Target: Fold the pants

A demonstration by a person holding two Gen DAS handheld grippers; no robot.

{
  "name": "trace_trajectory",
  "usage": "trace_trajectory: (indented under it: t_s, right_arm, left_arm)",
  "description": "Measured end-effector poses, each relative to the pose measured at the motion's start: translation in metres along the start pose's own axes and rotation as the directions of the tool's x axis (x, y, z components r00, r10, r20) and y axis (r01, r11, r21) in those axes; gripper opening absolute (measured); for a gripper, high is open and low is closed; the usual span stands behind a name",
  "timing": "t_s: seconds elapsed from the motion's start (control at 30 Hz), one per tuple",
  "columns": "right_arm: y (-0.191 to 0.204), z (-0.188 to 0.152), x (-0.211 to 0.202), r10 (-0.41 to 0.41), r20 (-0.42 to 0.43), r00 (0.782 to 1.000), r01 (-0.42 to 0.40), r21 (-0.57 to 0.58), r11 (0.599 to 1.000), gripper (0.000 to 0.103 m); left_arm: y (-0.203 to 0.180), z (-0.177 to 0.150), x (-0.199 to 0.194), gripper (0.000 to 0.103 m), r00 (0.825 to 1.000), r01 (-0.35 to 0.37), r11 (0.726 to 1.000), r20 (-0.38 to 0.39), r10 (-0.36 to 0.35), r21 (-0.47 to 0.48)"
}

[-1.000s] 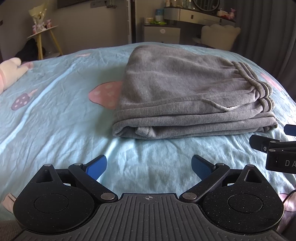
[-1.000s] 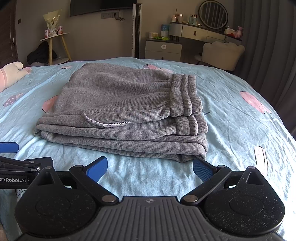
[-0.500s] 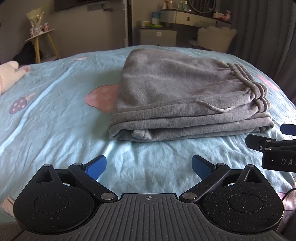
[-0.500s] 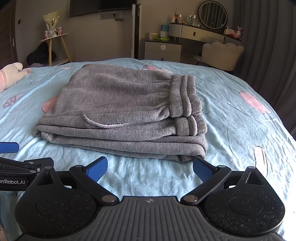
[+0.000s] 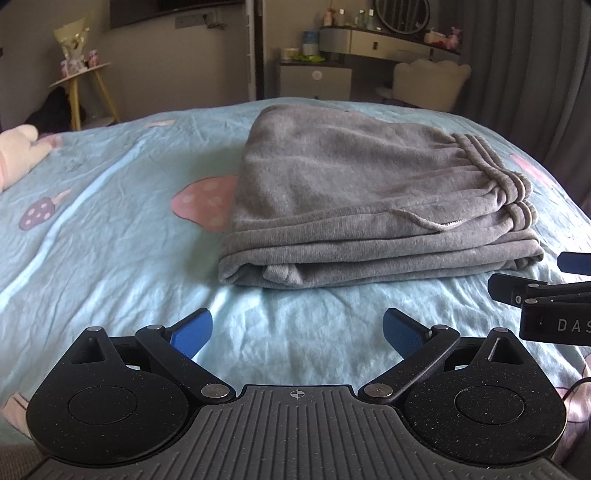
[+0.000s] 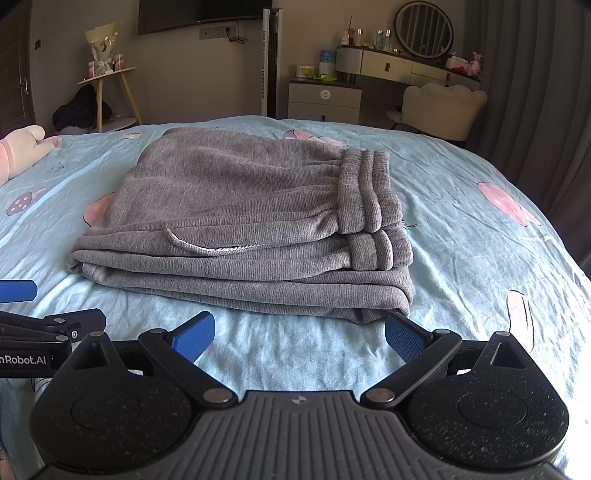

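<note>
Grey sweatpants (image 5: pixel 354 206) lie folded in a flat stack on the light blue bedsheet (image 5: pixel 110 251), waistband to the right, a drawstring loop on the front edge. In the right wrist view the same pants (image 6: pixel 240 229) sit straight ahead, waistband (image 6: pixel 369 206) at right. My left gripper (image 5: pixel 297 328) is open over bare sheet, short of the stack's near left corner, holding nothing. My right gripper (image 6: pixel 300 332) is open too, empty, its right finger near the stack's front right corner. Each gripper shows at the edge of the other's view.
A pink plush toy (image 6: pixel 22 151) lies at the bed's left edge. Beyond the bed stand a yellow-legged side table (image 6: pixel 110 92), a nightstand (image 6: pixel 325 98), a vanity with round mirror (image 6: pixel 424 29), a white chair (image 6: pixel 443 107) and dark curtains (image 6: pixel 535 74) at right.
The left wrist view has tilted up and drifted a little, so the pants sit slightly lower and further left in frame. The right gripper has barely moved. Both stay open.
</note>
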State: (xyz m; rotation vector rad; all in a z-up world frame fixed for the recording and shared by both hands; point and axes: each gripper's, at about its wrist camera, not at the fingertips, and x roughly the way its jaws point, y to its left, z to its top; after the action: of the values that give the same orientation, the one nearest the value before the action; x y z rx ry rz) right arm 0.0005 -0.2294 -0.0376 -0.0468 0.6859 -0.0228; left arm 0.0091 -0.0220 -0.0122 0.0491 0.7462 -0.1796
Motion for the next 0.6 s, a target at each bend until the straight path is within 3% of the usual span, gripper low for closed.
trace_trajectory:
  t_s: [0.6]
  right_arm:
    - [0.0011, 0.0008, -0.0018, -0.001, -0.007, 1.0, 0.001, -0.002, 1.0, 0.099]
  left_arm:
    - [-0.002, -0.0003, -0.0017, 0.101, 1.0, 0.001, 1.0, 0.021, -0.001, 0.017]
